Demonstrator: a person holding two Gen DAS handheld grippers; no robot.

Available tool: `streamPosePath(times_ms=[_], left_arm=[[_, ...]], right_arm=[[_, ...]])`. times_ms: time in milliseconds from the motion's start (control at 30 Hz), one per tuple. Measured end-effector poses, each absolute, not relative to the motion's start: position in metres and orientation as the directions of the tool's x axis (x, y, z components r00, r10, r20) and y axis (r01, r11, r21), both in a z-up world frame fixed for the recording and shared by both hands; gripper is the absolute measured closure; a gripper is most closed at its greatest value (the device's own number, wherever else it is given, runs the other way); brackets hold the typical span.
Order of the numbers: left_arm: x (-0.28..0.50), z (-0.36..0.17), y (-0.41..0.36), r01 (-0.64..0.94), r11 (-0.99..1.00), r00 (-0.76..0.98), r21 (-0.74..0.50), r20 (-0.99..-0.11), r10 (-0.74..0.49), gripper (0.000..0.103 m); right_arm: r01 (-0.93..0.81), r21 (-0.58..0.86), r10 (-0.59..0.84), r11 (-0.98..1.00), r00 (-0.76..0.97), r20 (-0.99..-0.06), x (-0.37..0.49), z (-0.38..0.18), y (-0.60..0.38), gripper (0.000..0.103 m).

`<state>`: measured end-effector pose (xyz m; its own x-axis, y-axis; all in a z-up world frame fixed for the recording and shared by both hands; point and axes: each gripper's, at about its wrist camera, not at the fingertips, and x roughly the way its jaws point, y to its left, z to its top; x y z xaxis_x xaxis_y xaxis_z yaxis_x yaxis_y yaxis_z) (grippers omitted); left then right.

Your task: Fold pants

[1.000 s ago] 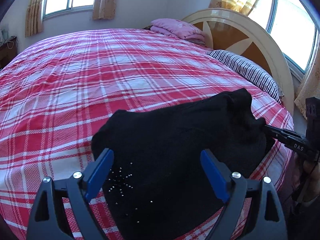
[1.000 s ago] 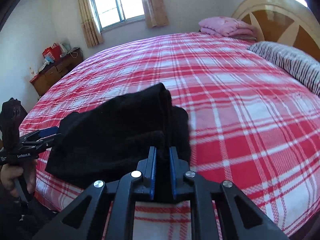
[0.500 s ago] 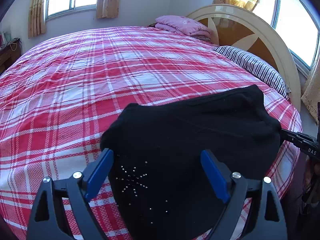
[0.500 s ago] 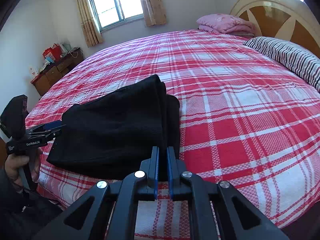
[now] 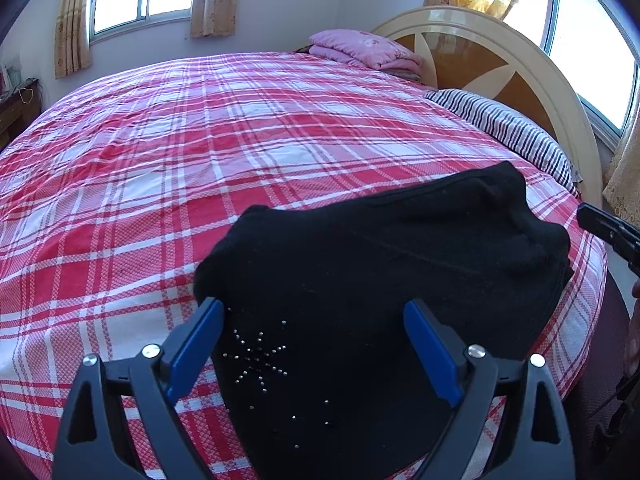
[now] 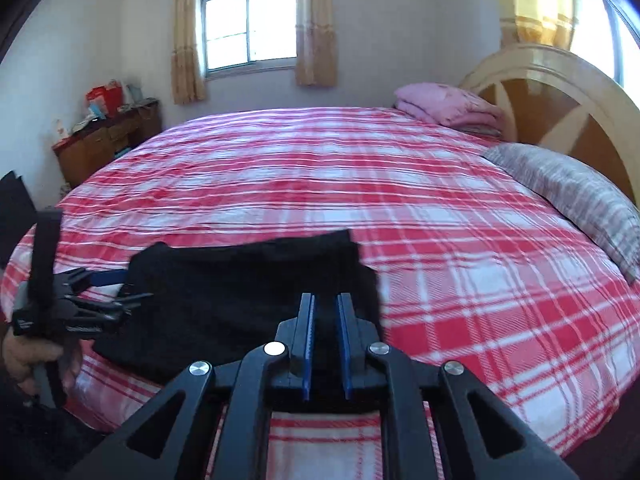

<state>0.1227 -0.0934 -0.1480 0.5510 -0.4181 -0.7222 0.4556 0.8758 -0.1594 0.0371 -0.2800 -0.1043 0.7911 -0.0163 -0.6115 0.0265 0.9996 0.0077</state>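
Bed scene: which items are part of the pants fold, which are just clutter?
In play:
- black pants, folded, at the bed's near edge
- left gripper, open over the pants
- right gripper, jaws opening, no cloth pinched
- plaid bed sheet, the work surface

Lying about:
- pink folded blanket
- striped pillow
- wooden dresser with its clutter
- headboard

A home bedroom: plaid-covered bed (image 5: 240, 152), arched headboard (image 5: 500, 52), pillow (image 5: 500, 124), curtained window (image 6: 248, 24).
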Motion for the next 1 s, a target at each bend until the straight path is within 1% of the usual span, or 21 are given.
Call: streamPosePath(times_ms=[67,100,200,267,400,433,500,567,667,733,767,800,900,933,1000], left_arm=[[0.123,-0.148,-0.094,0.455,0.876,0.551,-0.16,-0.722,-0.418,0.009],[0.123,-0.148,-0.093,0.456,0.876,0.55,-0.16,-0.722,-0.418,0.009],[0.123,-0.148,-0.093,0.457,0.874,0.55,-0.162,-0.721,-0.421,0.009],[0.123,-0.148,-0.092,0.459,0.872,0.547,-0.17,-0.719,-0.428,0.009],[0.122,-0.149,-0.093,0.462,0.87,0.545,-0.17,-0.719,-0.43,0.01],[0.121,-0.149,-0.093,0.464,0.87,0.545,-0.167,-0.72,-0.429,0.009],[0.12,-0.148,-0.091,0.464,0.869,0.544,-0.169,-0.72,-0.43,0.009],[0.119,-0.147,-0.089,0.462,0.87,0.544,-0.172,-0.72,-0.431,0.01],[0.115,-0.146,-0.082,0.455,0.87,0.546,-0.188,-0.713,-0.439,0.009],[0.113,-0.148,-0.079,0.447,0.875,0.546,-0.185,-0.718,-0.431,0.009],[0.112,-0.15,-0.079,0.445,0.877,0.545,-0.183,-0.721,-0.427,0.009],[0.112,-0.151,-0.078,0.442,0.878,0.547,-0.182,-0.722,-0.424,0.009],[0.112,-0.155,-0.077,0.444,0.877,0.535,-0.184,-0.73,-0.425,0.009],[0.112,-0.157,-0.077,0.444,0.877,0.533,-0.181,-0.733,-0.422,0.009],[0.111,-0.161,-0.076,0.443,0.877,0.526,-0.183,-0.739,-0.42,0.009]], right_arm=[[-0.015,0.017,0.022,1.0,0.775,-0.632,0.045,-0.111,-0.272,0.077],[-0.033,0.018,0.037,0.999,0.756,-0.653,0.05,-0.117,-0.268,0.076],[-0.012,-0.013,0.0,1.0,0.705,-0.709,0.055,-0.136,-0.271,0.076],[0.0,0.022,0.016,1.0,0.672,-0.74,0.053,-0.148,-0.281,0.076],[-0.002,0.138,0.104,0.99,0.666,-0.738,0.048,-0.153,-0.299,0.076],[0.001,0.141,0.105,0.99,0.664,-0.741,0.048,-0.152,-0.299,0.076],[0.013,0.101,0.067,0.995,0.665,-0.744,0.051,-0.143,-0.291,0.076],[0.004,0.082,0.057,0.997,0.687,-0.724,0.055,-0.13,-0.281,0.076],[-0.077,0.134,0.149,0.988,0.702,-0.696,0.07,-0.112,-0.262,0.075],[-0.158,0.172,0.234,0.972,0.688,-0.687,0.084,-0.108,-0.242,0.072],[-0.206,0.187,0.278,0.961,0.674,-0.684,0.093,-0.108,-0.23,0.068],[-0.239,0.203,0.312,0.95,0.656,-0.687,0.104,-0.111,-0.219,0.066],[-0.279,0.283,0.396,0.918,0.575,-0.716,0.134,-0.127,-0.197,0.065],[-0.275,0.296,0.403,0.915,0.554,-0.729,0.141,-0.133,-0.192,0.065],[-0.212,0.236,0.316,0.948,0.556,-0.769,0.156,-0.147,-0.189,0.065]])
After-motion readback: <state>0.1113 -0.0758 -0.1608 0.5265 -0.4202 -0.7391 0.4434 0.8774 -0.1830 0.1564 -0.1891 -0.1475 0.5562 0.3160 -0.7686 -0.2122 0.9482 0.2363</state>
